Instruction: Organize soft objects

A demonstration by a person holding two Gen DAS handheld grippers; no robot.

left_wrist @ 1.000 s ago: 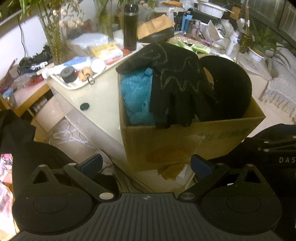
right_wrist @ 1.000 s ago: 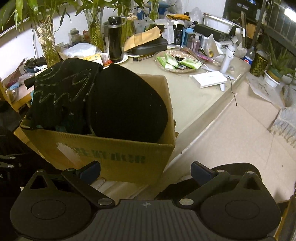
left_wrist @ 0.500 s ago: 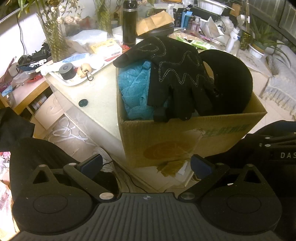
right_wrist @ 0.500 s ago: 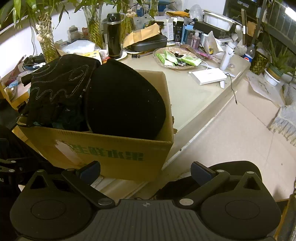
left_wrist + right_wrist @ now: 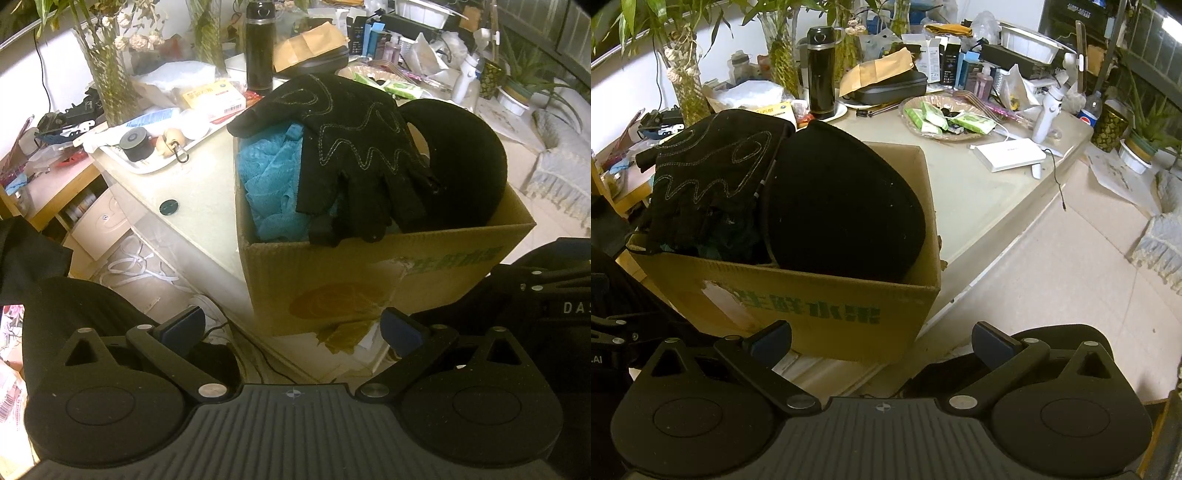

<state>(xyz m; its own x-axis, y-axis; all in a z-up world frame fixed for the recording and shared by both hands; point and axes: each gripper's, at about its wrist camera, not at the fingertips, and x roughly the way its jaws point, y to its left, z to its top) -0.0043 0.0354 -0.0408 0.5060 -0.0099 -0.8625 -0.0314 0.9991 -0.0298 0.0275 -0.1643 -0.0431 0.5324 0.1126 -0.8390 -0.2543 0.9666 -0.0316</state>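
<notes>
A cardboard box [image 5: 369, 280] [image 5: 812, 306] stands at the near corner of a pale table. Inside it lie a blue mesh cloth [image 5: 273, 177], a black stitched glove [image 5: 354, 147] [image 5: 713, 173] draped over the top, and a round black cushion [image 5: 465, 162] [image 5: 842, 206] leaning at the right end. My left gripper [image 5: 291, 328] hangs open in front of the box, below its near wall, holding nothing. My right gripper [image 5: 882, 338] is open too, just in front of the box's printed side.
The table [image 5: 979, 199] behind carries a white tray [image 5: 147, 162] of small items, a black flask [image 5: 822, 74], a basket of green packets [image 5: 942, 118], a white box [image 5: 1008, 155], vases and clutter. Floor [image 5: 1052, 266] lies to the right, a low shelf [image 5: 55, 192] to the left.
Both grippers have drawn back slightly from the box and risen a little, so more of its contents shows. The glove, cloth and cushion stay put.
</notes>
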